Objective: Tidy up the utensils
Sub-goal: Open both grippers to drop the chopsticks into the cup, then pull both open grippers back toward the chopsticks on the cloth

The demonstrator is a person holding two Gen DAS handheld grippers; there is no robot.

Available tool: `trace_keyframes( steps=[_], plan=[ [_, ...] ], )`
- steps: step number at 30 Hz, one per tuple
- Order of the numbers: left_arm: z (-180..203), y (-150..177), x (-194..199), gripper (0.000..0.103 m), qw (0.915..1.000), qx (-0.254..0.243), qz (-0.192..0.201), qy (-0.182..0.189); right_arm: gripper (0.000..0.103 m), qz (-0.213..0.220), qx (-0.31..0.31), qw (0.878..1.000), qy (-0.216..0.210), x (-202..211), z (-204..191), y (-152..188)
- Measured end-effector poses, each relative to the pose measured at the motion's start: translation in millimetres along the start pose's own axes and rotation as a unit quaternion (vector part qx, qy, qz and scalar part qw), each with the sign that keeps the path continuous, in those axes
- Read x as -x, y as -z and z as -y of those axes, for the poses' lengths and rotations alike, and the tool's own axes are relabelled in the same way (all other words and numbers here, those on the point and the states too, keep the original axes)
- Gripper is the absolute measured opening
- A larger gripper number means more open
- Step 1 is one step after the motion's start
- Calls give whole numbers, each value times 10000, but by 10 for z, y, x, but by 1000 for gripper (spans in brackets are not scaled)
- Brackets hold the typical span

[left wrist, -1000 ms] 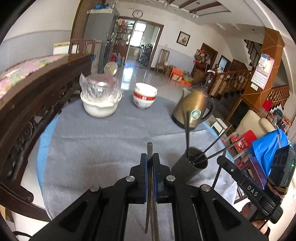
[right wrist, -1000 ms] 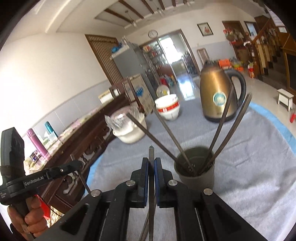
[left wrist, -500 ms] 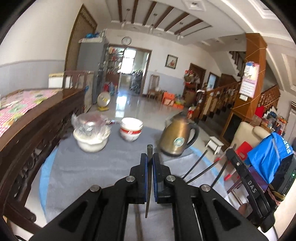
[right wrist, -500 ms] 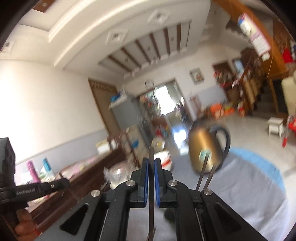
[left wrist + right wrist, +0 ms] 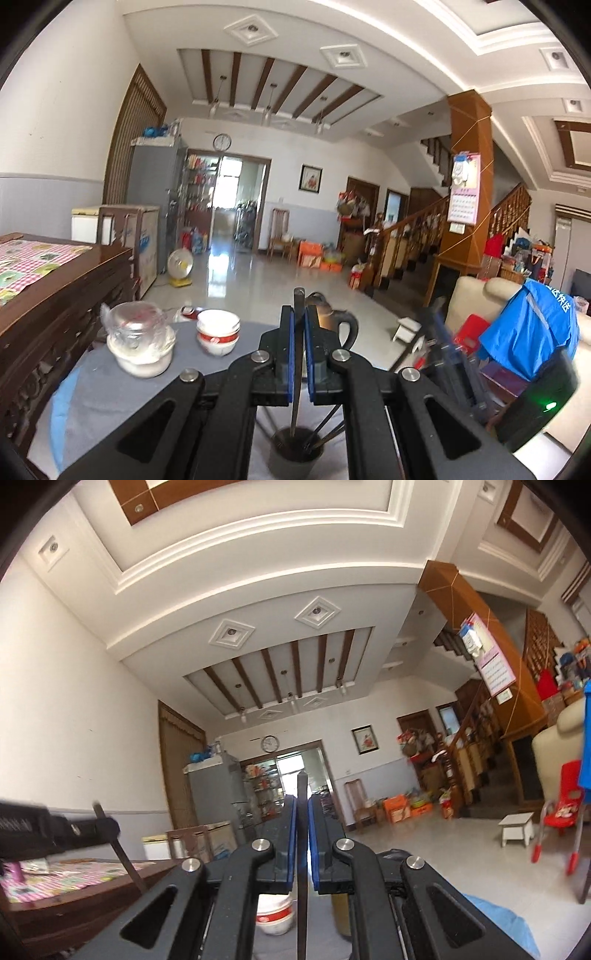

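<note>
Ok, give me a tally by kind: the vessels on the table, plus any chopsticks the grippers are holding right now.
Kettle: 1
Bowl stack: 1
Wrapped white pot: 1
Utensil holder: 1
Gripped chopsticks: 2, a chopstick in the left gripper and a chopstick in the right gripper
Total: 6
The sticks inside the holder are too blurred to count.

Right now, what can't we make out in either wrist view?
- Kettle: left view, mostly behind the left tool.
- Chopstick tip in the holder cup: left view, lost in shadow.
- Holder cup: right view, absent; camera tilted up.
- Red-banded bowl: right view, half hidden by the right tool.
- Left tool's print: right view, blurred.
</note>
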State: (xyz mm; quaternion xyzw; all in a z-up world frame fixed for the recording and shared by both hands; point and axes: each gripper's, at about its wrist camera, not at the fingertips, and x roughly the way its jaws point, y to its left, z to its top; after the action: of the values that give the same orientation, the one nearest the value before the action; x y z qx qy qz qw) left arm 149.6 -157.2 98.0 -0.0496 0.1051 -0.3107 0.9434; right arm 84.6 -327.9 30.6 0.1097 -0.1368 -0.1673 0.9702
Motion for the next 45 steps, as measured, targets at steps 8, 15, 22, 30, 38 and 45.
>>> trace_keyframes(
  steps=[8, 15, 22, 30, 38, 45],
  plan=[
    [32, 440, -492, 5, 9991, 11, -406, -145, 7, -845, -286, 9959, 131, -363, 197, 433],
    [-85, 798, -768, 6, 9952, 132, -936, -252, 7, -1429, -470, 9886, -24, -300, 383, 599],
    [-143, 954, -734, 17, 9904, 1, -1295, -481, 10, -2071, -1025, 9728, -166, -240, 630, 751],
    [-336, 1034, -490, 66, 9769, -546, -1546, -1371, 29, -2460, -1279, 9601, -374, -45, 758, 749],
    [-749, 1319, -393, 67, 9528, -583, -2036, -2176, 67, -2330, -1005, 9666, -347, 257, 629, 726],
    [-778, 1428, -334, 67, 9475, -568, -2165, -2286, 65, -2607, -583, 9620, -573, 407, 423, 814]
  ],
)
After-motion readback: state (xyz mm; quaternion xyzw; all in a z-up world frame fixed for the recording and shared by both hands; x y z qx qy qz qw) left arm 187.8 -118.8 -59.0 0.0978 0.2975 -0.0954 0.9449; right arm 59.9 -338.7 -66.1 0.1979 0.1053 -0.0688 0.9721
